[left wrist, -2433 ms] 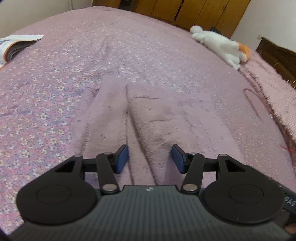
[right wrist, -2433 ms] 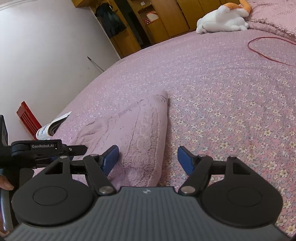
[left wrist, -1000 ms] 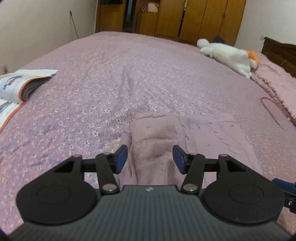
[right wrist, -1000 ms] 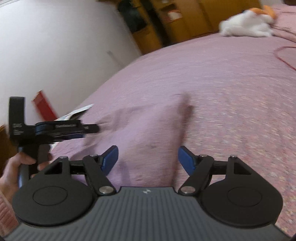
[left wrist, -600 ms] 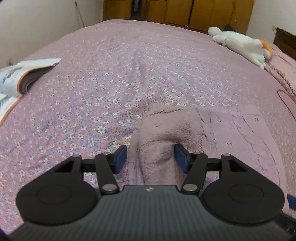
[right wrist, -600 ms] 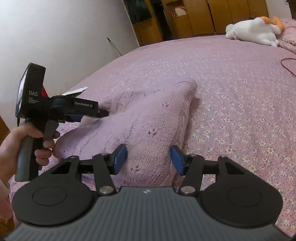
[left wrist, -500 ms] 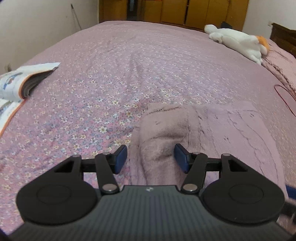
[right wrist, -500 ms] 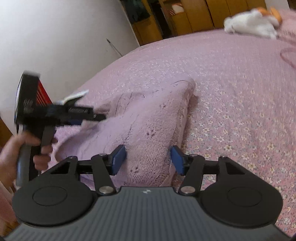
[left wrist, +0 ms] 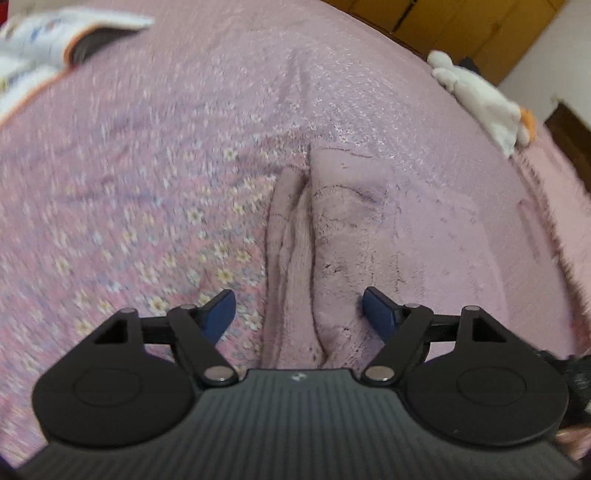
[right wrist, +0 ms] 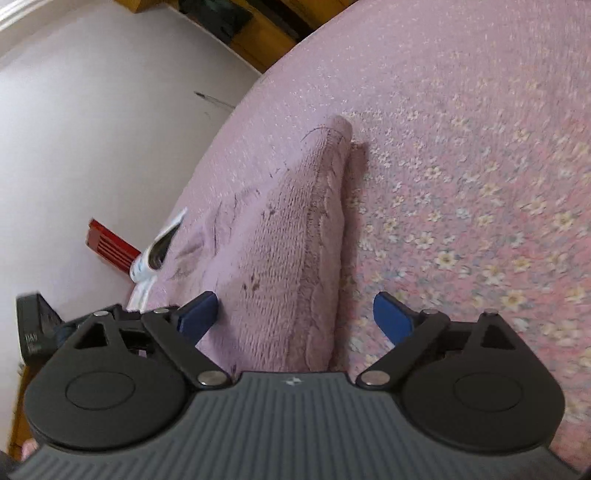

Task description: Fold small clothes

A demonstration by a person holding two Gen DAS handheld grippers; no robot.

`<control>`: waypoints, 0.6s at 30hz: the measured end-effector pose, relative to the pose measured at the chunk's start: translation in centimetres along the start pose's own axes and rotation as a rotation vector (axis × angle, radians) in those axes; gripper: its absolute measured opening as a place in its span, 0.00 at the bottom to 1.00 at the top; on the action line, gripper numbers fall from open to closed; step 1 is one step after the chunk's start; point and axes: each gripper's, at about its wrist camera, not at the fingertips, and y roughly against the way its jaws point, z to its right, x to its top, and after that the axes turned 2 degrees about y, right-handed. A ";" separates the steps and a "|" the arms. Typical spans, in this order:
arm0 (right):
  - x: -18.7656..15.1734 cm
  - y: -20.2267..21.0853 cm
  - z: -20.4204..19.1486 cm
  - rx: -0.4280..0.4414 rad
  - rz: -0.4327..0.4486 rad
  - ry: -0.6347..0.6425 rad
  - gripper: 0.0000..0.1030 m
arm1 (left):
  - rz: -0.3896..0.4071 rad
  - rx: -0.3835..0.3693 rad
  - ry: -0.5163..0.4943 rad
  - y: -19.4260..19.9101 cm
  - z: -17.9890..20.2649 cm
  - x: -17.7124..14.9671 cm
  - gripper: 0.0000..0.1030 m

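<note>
A mauve knitted garment (left wrist: pixel 369 229) lies folded on the flowered pink bedspread (left wrist: pixel 155 192). In the left wrist view its left fold edge runs up between the blue pads; my left gripper (left wrist: pixel 299 314) is over it, jaws opening, pads clear of the cloth. From the right wrist camera the same knitted garment (right wrist: pixel 291 229) shows its right edge between the pads. My right gripper (right wrist: pixel 295 314) has its jaws opening wide, pressing on nothing. The left gripper's black body (right wrist: pixel 37 332) shows at the left edge.
An open magazine (left wrist: pixel 48 55) lies at the bed's far left. A white plush toy (left wrist: pixel 484 103) rests at the far right near wooden wardrobes (left wrist: pixel 443 22). A red object (right wrist: pixel 110 247) stands by the white wall beyond the bed edge.
Both grippers let go of the garment and their jaws spread apart. The folded cloth dropped flat onto the bed. Both cameras tipped down and rolled, closer to the bedspread.
</note>
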 end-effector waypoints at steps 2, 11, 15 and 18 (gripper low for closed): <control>0.1 -0.8 -0.2 0.017 -0.012 0.012 0.94 | -0.016 -0.073 0.039 -0.1 -0.6 0.0 0.75; 1.2 -4.3 -0.8 0.067 -0.060 0.024 0.90 | -0.015 -0.153 -0.025 -1.2 -0.1 -0.7 0.72; 2.6 -5.0 -1.1 0.044 -0.097 -0.022 0.54 | -0.005 -0.159 -0.052 -1.1 0.7 -0.7 0.42; 4.1 -3.5 -2.9 0.041 -0.094 0.018 0.50 | 0.001 -0.197 -0.031 0.0 1.1 -0.3 0.37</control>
